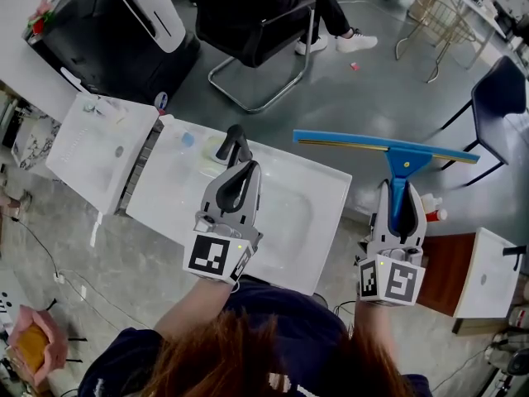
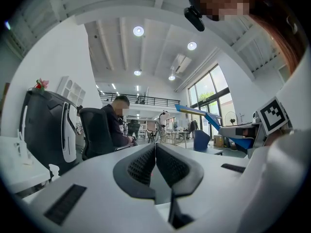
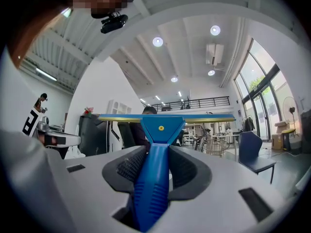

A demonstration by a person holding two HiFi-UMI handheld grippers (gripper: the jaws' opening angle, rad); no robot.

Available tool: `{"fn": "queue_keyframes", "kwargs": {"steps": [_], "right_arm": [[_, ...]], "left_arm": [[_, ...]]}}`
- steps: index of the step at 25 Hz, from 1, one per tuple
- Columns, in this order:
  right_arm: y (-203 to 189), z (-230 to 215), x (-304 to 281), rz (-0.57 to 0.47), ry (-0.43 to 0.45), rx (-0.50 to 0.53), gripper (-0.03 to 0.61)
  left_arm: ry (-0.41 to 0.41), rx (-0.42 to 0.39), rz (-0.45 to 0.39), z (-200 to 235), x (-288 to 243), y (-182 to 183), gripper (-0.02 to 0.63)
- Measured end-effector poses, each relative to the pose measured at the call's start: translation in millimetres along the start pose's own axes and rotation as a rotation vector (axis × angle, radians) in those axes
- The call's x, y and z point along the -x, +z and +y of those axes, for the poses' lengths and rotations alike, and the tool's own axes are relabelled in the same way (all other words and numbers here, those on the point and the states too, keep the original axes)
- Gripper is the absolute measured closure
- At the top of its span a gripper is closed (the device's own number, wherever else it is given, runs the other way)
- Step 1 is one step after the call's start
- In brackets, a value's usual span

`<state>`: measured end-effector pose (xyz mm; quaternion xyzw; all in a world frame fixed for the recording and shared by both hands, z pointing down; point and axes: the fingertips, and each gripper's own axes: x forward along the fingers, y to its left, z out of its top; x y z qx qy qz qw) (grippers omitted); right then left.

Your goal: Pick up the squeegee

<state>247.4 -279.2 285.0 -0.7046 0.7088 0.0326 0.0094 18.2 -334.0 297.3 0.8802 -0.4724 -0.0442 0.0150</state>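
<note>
The blue squeegee [image 1: 400, 157] is held up in the air to the right of the white washbasin [image 1: 318, 222], its long blade level and crosswise. My right gripper [image 1: 401, 190] is shut on its blue handle [image 3: 154, 178]; the blade [image 3: 165, 116] stretches across just beyond the jaws in the right gripper view. My left gripper [image 1: 240, 169] hovers over the basin with its jaws shut and nothing between them [image 2: 154, 158]. The squeegee [image 2: 214, 122] also shows at the right of the left gripper view.
A second white basin [image 1: 95, 151] stands at the left. Beyond the basins a person sits on a black chair [image 1: 260, 44], and a black and white machine [image 1: 107, 31] stands at the far left. A dark chair [image 1: 496, 106] is at the right, a brown cabinet [image 1: 442, 275] below it.
</note>
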Motion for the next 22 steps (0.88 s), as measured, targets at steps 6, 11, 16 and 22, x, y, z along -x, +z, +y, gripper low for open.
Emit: {"fn": "queue_keyframes", "kwargs": {"steps": [6, 11, 16, 22], "right_arm": [[13.9, -0.9, 3.2, -0.021, -0.006, -0.007, 0.42], [10.8, -0.8, 7.1, -0.025, -0.014, 0.043, 0.42], [15.9, 2.1, 8.4, -0.034, -0.011, 0.035, 0.419], [14.5, 6.3, 9.3, -0.045, -0.01, 0.044, 0.42]], "left_arm": [[-0.007, 0.003, -0.001, -7.1, -0.5, 2.3, 0.592], [-0.011, 0.001, 0.002, -7.3, -0.1, -1.8, 0.592], [-0.015, -0.003, 0.003, -7.3, 0.6, -0.8, 0.593], [-0.021, -0.005, 0.004, -5.9, 0.8, -6.2, 0.593]]}}
